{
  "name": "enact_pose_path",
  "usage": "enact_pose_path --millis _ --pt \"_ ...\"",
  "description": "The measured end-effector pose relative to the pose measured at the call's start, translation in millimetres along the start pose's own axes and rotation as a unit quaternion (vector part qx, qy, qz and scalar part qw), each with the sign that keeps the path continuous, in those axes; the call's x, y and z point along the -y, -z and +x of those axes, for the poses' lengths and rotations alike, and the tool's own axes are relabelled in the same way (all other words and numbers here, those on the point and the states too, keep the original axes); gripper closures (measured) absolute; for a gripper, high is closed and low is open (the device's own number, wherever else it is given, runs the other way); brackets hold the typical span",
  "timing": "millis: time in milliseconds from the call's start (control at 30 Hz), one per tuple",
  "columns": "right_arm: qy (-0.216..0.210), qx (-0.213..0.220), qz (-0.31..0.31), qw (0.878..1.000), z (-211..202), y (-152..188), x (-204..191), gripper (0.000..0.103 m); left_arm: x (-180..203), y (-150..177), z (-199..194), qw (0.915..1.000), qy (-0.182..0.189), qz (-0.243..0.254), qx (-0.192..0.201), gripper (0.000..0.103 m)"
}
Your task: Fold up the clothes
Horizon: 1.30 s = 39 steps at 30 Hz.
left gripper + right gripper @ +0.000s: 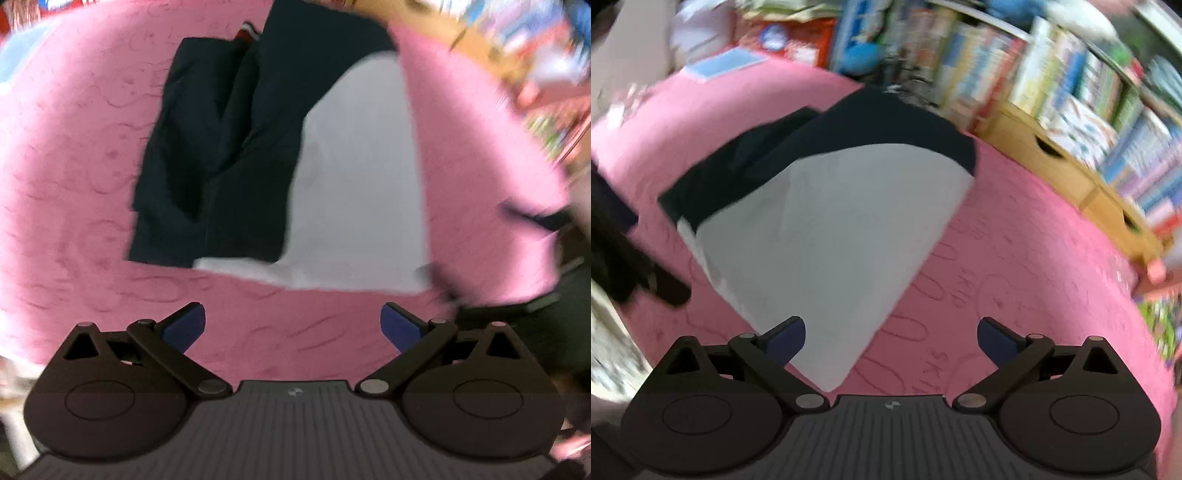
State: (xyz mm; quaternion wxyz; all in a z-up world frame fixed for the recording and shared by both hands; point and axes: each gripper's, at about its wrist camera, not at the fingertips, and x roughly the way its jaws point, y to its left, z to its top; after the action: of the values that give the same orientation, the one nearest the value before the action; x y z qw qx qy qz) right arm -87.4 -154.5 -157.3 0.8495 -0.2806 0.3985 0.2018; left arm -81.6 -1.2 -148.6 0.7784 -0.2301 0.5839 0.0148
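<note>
Garment: a navy and white piece of clothing [280, 166] lies partly folded on the pink cover [74, 184], the white part [820, 229] on the side nearer the grippers and the navy part beyond it.
Left gripper [293, 325]: released, jaws spread wide, nothing between the blue pads [184, 326]; it hangs over bare pink cover just short of the white hem.
Right gripper [891, 338]: released, jaws wide apart; a corner of the white part lies below, by its left pad, ungripped.
Background: a blurred bookshelf [1071, 96] stands past the cover.
</note>
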Motion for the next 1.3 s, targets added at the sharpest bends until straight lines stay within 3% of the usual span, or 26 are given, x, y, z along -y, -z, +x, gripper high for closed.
enact_pose_path --millis 100,167,267,367,433,533,633,733,767,800,867,900,933,967,1000,1100,1233,1267,1300 --pt "0.025 0.019 -0.058 0.998 13.2 2.3 -28.3 0.002 -22.2 -6.8 -3.0 0.9927 0.093 -0.07 0.031 0.001" --pt "0.028 0.028 -0.081 0.996 19.7 2.4 -41.9 0.002 -33.7 -10.8 3.3 0.9885 0.105 -0.097 0.052 0.001" --pt "0.022 0.03 -0.081 0.996 25.1 0.6 -51.5 0.001 -43.2 -19.1 24.7 0.9884 0.094 -0.11 0.046 0.01" --pt "0.028 0.025 -0.067 0.997 28.9 1.7 -53.5 0.0 -51.9 -20.7 39.7 0.984 0.111 -0.132 0.044 0.067" --pt "0.035 0.021 -0.052 0.998 29.9 2.8 -51.3 0.0 -58.7 -16.7 38.9 0.9778 0.139 -0.149 0.05 0.079" --pt "0.052 0.01 -0.023 0.998 28.2 6.3 -41.8 0.0 -66.2 -5.1 25.9 0.978 0.139 -0.144 0.058 0.077" --pt "0.058 0.0 0.015 0.998 26.7 12.2 -28.4 0.0 -71.5 0.2 25.9 0.9825 0.101 -0.15 0.044 0.062" --pt "0.054 -0.004 0.046 0.997 25.2 14.8 -22.6 0.0 -70.7 -11.6 32.0 0.9787 0.112 -0.166 0.046 0.034" --pt "0.054 -0.004 0.051 0.997 24.5 15.5 -23.1 0.0 -67.1 -18.5 34.0 0.9782 0.117 -0.164 0.05 0.015" --pt "0.055 -0.004 0.053 0.997 23.7 15.8 -24.5 0.0 -62.0 -26.1 36.7 0.9794 0.114 -0.159 0.051 0.008" --pt "0.053 -0.003 0.049 0.997 21.9 15.2 -28.2 0.0 -52.6 -36.1 40.3 0.983 0.094 -0.149 0.053 0.014" --pt "0.051 -0.002 0.045 0.998 21.3 14.5 -29.7 0.0 -49.0 -37.8 37.9 0.984 0.091 -0.139 0.064 0.048" --pt "0.047 -0.002 0.039 0.998 20.5 14.0 -31.4 0.0 -46.7 -38.7 33.5 0.9841 0.094 -0.131 0.075 0.069" --pt "0.046 0.0 0.034 0.998 19.5 14.2 -32.8 0.0 -47.3 -37.5 25.3 0.9821 0.11 -0.127 0.086 0.084" --pt "0.045 0.002 0.029 0.999 18.2 14.7 -34.0 0.0 -49.3 -35.3 16.1 0.9787 0.131 -0.126 0.096 0.089" --pt "0.046 0.001 0.03 0.998 18.0 17.1 -34.6 0.0 -51.0 -28.5 -9.9 0.9781 0.137 -0.108 0.113 0.09" --pt "0.049 -0.009 0.046 0.998 21.7 21.3 -31.7 0.0 -59.4 -25.8 -19.9 0.9803 0.132 -0.101 0.106 0.088" --pt "0.05 -0.008 0.047 0.998 21.5 21.6 -32.1 0.0 -62.7 -27.7 -13.2 0.9812 0.129 -0.112 0.091 0.079" --pt "0.052 -0.006 0.047 0.998 20.7 21.5 -33.1 0.0 -66.0 -29.7 -6.5 0.9817 0.125 -0.123 0.076 0.056"
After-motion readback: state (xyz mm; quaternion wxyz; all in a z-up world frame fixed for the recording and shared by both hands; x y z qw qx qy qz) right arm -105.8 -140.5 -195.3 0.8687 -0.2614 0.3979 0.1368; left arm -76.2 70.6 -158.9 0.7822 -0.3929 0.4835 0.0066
